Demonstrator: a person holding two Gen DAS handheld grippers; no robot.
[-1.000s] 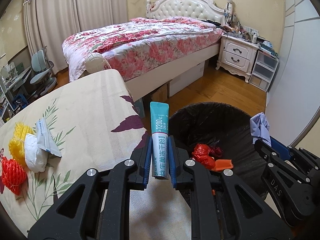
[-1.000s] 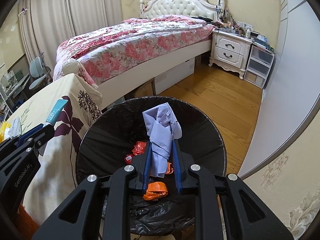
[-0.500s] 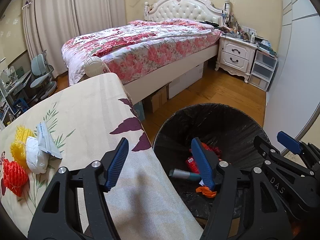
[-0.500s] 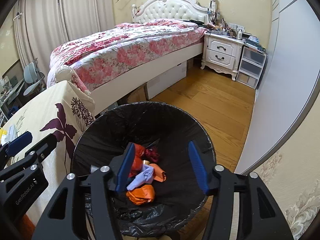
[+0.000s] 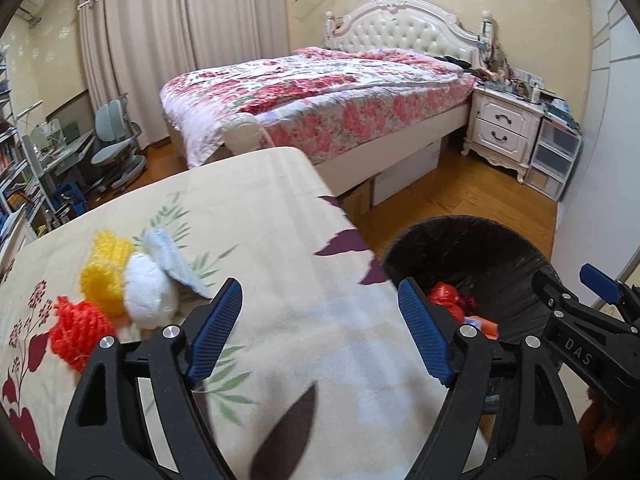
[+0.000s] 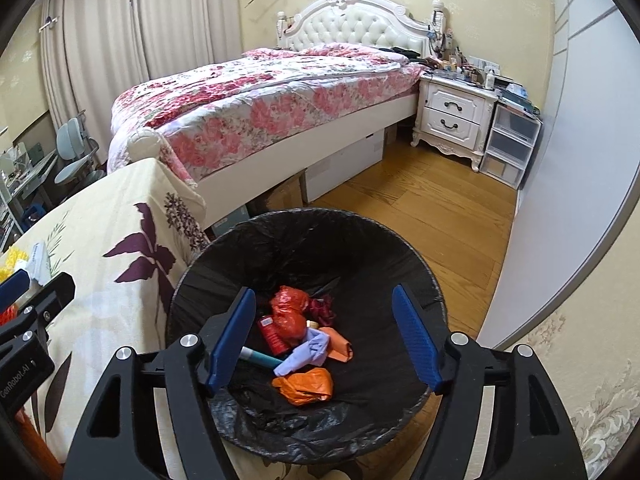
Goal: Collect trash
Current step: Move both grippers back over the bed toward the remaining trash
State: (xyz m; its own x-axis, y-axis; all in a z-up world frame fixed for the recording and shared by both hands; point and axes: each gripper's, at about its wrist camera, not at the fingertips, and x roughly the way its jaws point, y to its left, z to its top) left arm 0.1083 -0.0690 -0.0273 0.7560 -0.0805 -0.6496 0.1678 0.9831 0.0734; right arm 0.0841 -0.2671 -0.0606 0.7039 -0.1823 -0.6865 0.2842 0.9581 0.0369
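Hovering with jaws spread and empty, the left gripper (image 5: pixel 320 328) sits lower-centre over the tablecloth (image 5: pixel 260 220), the right gripper (image 6: pixel 324 336) over the bin (image 6: pixel 308 240) holding a toothpaste tube (image 6: pixel 260 357).

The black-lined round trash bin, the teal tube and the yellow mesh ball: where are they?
Black-lined round trash bin (image 6: pixel 404 240): right wrist view, far rim.
Teal tube (image 6: pixel 262 357): right wrist view, mid-body, inside the bin.
Yellow mesh ball (image 5: pixel 105 270): left wrist view, its centre, on the tablecloth.
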